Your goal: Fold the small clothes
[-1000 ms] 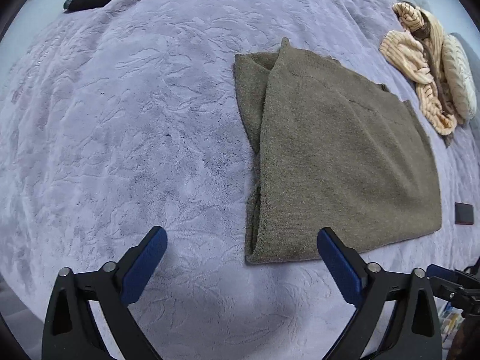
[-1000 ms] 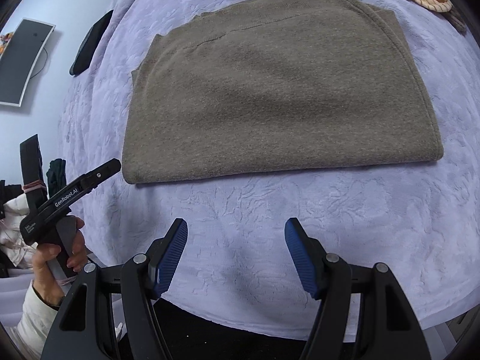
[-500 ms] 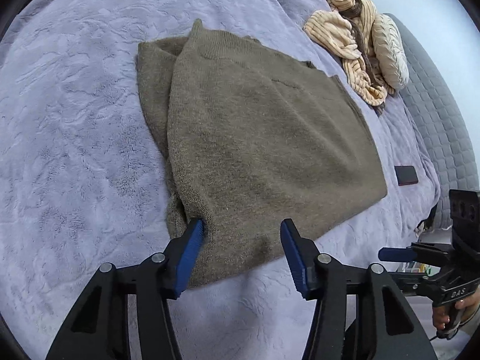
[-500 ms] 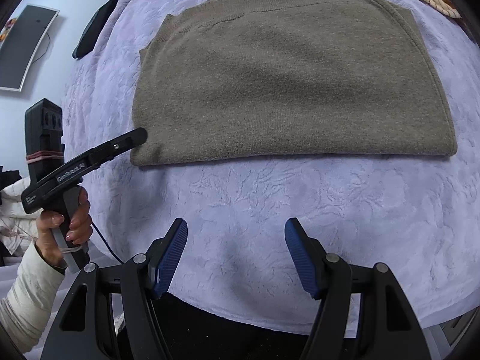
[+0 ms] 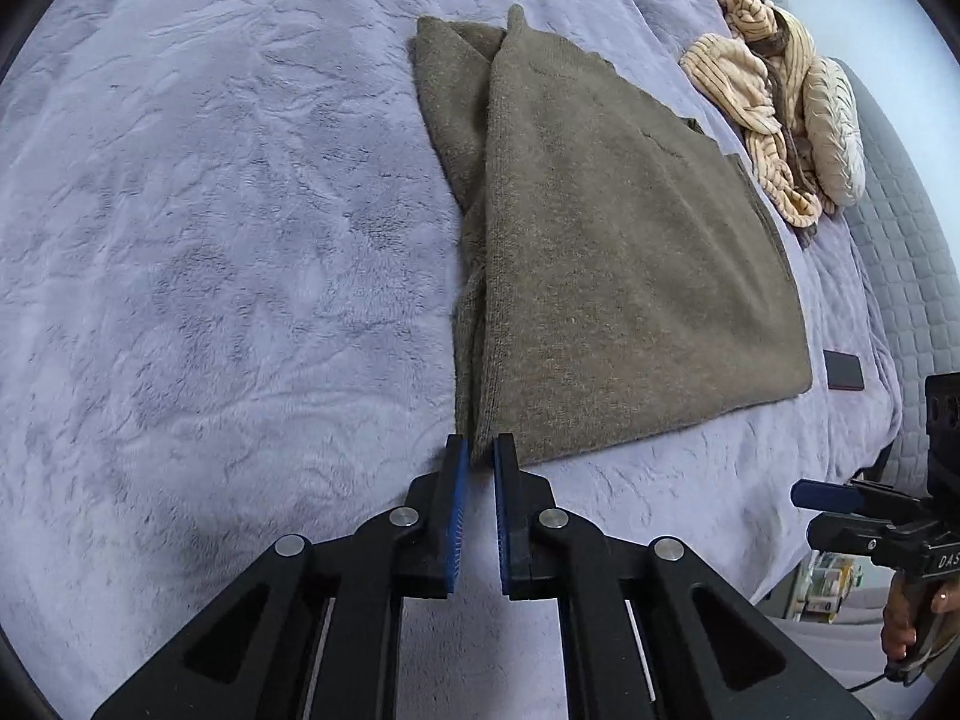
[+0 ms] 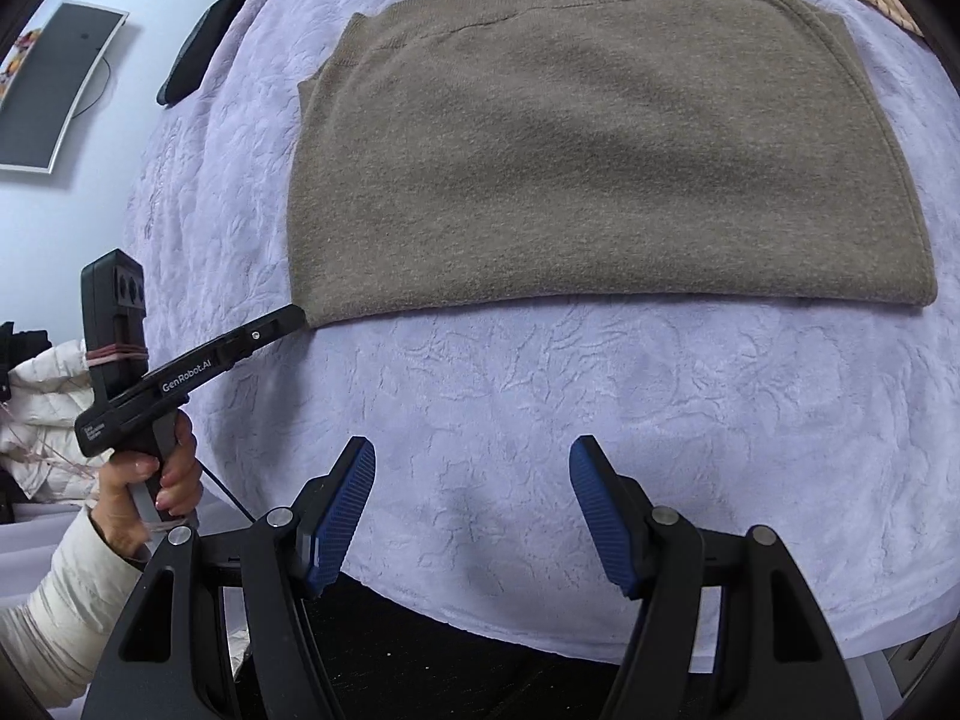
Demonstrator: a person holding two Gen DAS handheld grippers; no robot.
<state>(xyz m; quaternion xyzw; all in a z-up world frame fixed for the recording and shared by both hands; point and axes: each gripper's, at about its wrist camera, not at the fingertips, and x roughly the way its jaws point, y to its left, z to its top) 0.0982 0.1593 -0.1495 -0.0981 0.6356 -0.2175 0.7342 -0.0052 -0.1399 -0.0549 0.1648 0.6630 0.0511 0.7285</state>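
Note:
An olive-brown knitted garment (image 5: pixel 630 276) lies folded flat on a lilac plush blanket (image 5: pixel 210 270). My left gripper (image 5: pixel 480 450) is at its near left corner, jaws closing tight with the knit edge pinched between the blue pads. The right wrist view shows the same garment (image 6: pixel 600 168), with the left gripper (image 6: pixel 294 318) touching its front left corner and a hand in a white sleeve holding it. My right gripper (image 6: pixel 472 462) stands open over bare blanket (image 6: pixel 600 408) in front of the garment's near edge, nothing between its fingers.
A heap of cream striped clothes (image 5: pixel 774 108) lies at the far right. A dark phone (image 5: pixel 843 370) rests near the blanket's right edge beside grey quilted padding (image 5: pixel 900 240). A black object (image 6: pixel 204 48) lies at the far left; a monitor (image 6: pixel 54 84) hangs on the wall.
My left gripper has dropped toward the garment's near left corner and gone from wide open to closed on it. The right gripper has stayed open and nearly still.

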